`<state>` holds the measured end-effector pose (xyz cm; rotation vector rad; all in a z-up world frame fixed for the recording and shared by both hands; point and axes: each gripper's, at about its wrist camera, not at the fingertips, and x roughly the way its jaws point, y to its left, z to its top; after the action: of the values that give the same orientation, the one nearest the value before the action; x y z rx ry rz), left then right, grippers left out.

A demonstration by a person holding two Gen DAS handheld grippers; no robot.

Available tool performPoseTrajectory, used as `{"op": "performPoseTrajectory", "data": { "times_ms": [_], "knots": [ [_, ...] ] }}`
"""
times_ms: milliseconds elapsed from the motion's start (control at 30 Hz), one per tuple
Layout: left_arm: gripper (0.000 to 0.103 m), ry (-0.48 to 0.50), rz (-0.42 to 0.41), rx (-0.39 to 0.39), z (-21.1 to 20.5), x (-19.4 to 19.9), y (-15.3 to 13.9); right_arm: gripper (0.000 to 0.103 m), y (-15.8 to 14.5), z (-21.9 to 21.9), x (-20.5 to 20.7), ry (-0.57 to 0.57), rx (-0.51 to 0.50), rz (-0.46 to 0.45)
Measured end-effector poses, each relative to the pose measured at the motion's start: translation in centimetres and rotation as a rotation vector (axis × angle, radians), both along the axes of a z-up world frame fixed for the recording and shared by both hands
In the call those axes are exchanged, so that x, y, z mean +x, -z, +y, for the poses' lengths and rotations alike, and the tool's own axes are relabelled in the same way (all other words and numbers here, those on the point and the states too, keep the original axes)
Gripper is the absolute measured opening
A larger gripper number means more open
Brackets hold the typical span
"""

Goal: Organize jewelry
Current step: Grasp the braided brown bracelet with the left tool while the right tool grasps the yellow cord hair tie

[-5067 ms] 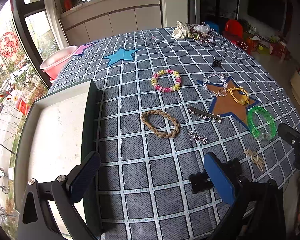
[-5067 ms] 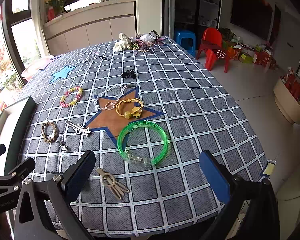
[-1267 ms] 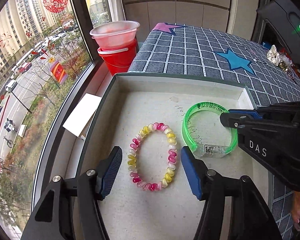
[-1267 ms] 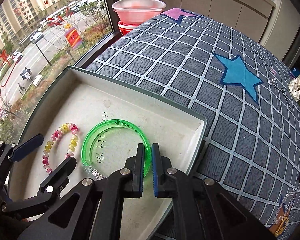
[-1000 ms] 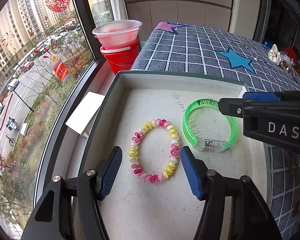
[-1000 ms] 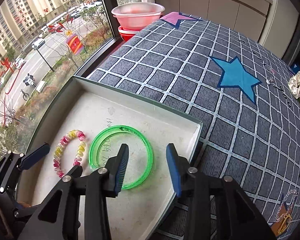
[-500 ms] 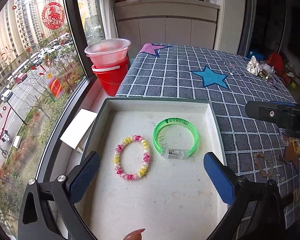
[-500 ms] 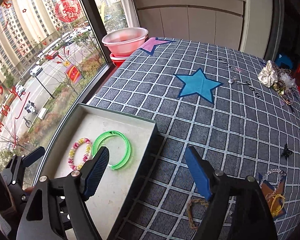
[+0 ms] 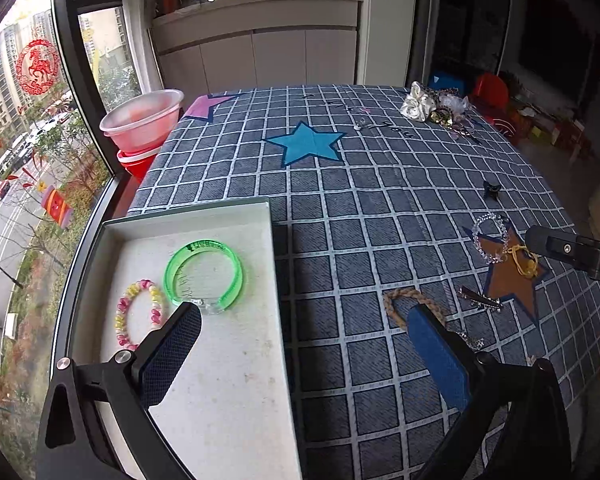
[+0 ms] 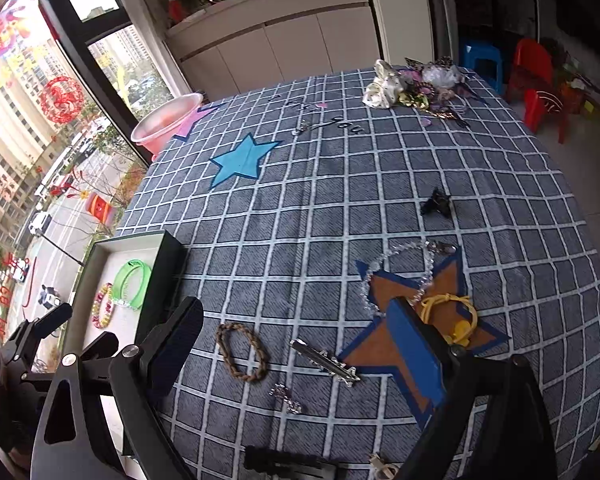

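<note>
I held both grippers — left gripper (image 9: 304, 350) and right gripper (image 10: 296, 342) — spread wide and empty; green bangle (image 9: 203, 271) and beaded bracelet (image 9: 138, 314) lay in the tray (image 9: 236, 380).

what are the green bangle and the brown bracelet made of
Green bangle: looks like translucent glossy plastic; the tray floor shows through it, and it has a clear clasp block. Brown bracelet: seems braided cord or leather, matte, with visible plaited strands.
</note>
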<state>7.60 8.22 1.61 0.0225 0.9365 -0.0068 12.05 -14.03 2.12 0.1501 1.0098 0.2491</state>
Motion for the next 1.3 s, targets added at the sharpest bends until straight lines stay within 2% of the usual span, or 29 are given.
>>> {"op": "performPoseTrajectory", "data": {
  "times_ms": [200, 467, 667, 933, 1300],
  "knots": [
    [0.103, 0.048, 0.055, 0.002, -4.0, 0.4, 1.5, 0.094, 1.6, -5.5, -1.6, 0.092, -0.036, 0.031],
    [0.103, -0.016, 0.141, -0.036, -5.6, 1.8, 4.0, 0.094, 3.2, -8.9, -2.6, 0.146, -0.071, 0.048],
    [0.103, -0.081, 0.176, -0.01, -5.4, 2.6, 5.9, 0.094, 4.1, -9.8, -2.2, 0.159, -0.085, 0.057],
    [0.103, -0.107, 0.215, -0.009, -5.8, 3.5, 7.5, 0.094, 5.8, -10.3, -0.5, 0.166, -0.123, 0.078],
    [0.103, -0.112, 0.22, -0.006, -6.0, 4.3, 8.0, 0.094, 7.8, -7.4, 2.1, 0.105, -0.237, 0.069]
  ]
}}
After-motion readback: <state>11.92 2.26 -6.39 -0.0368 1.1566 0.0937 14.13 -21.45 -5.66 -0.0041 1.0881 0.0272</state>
